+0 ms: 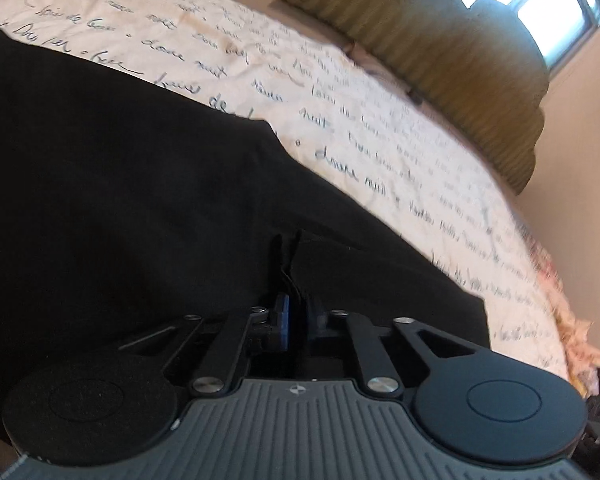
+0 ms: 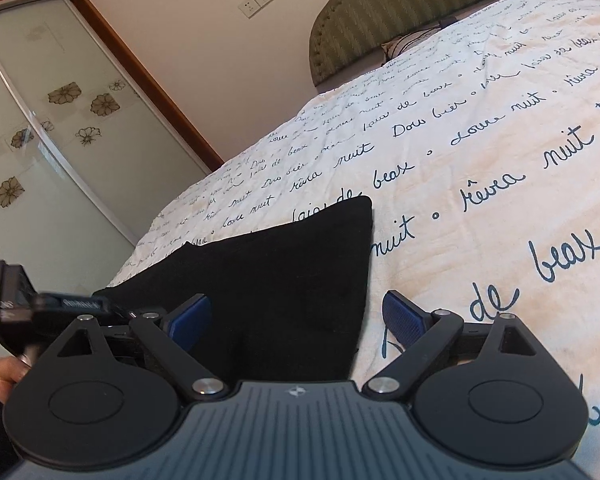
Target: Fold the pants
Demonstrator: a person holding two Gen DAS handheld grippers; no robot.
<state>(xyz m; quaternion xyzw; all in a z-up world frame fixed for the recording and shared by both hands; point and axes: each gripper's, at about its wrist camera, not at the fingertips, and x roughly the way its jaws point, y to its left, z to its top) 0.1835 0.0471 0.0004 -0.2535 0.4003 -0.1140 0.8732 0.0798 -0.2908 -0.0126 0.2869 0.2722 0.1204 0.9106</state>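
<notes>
Black pants lie spread on a bed whose white cover is printed with dark handwriting. My left gripper is shut on a pinched-up fold of the pants, and a ridge of black cloth stands up between its blue pads. In the right wrist view a pointed corner of the pants reaches up over the white cover. My right gripper is open low over the pants' right edge, with its blue pads wide apart and touching nothing.
A green padded headboard stands at the far end of the bed under a bright window. A glass wardrobe door with flower prints lines the left. A hand holds a black tool at the left edge.
</notes>
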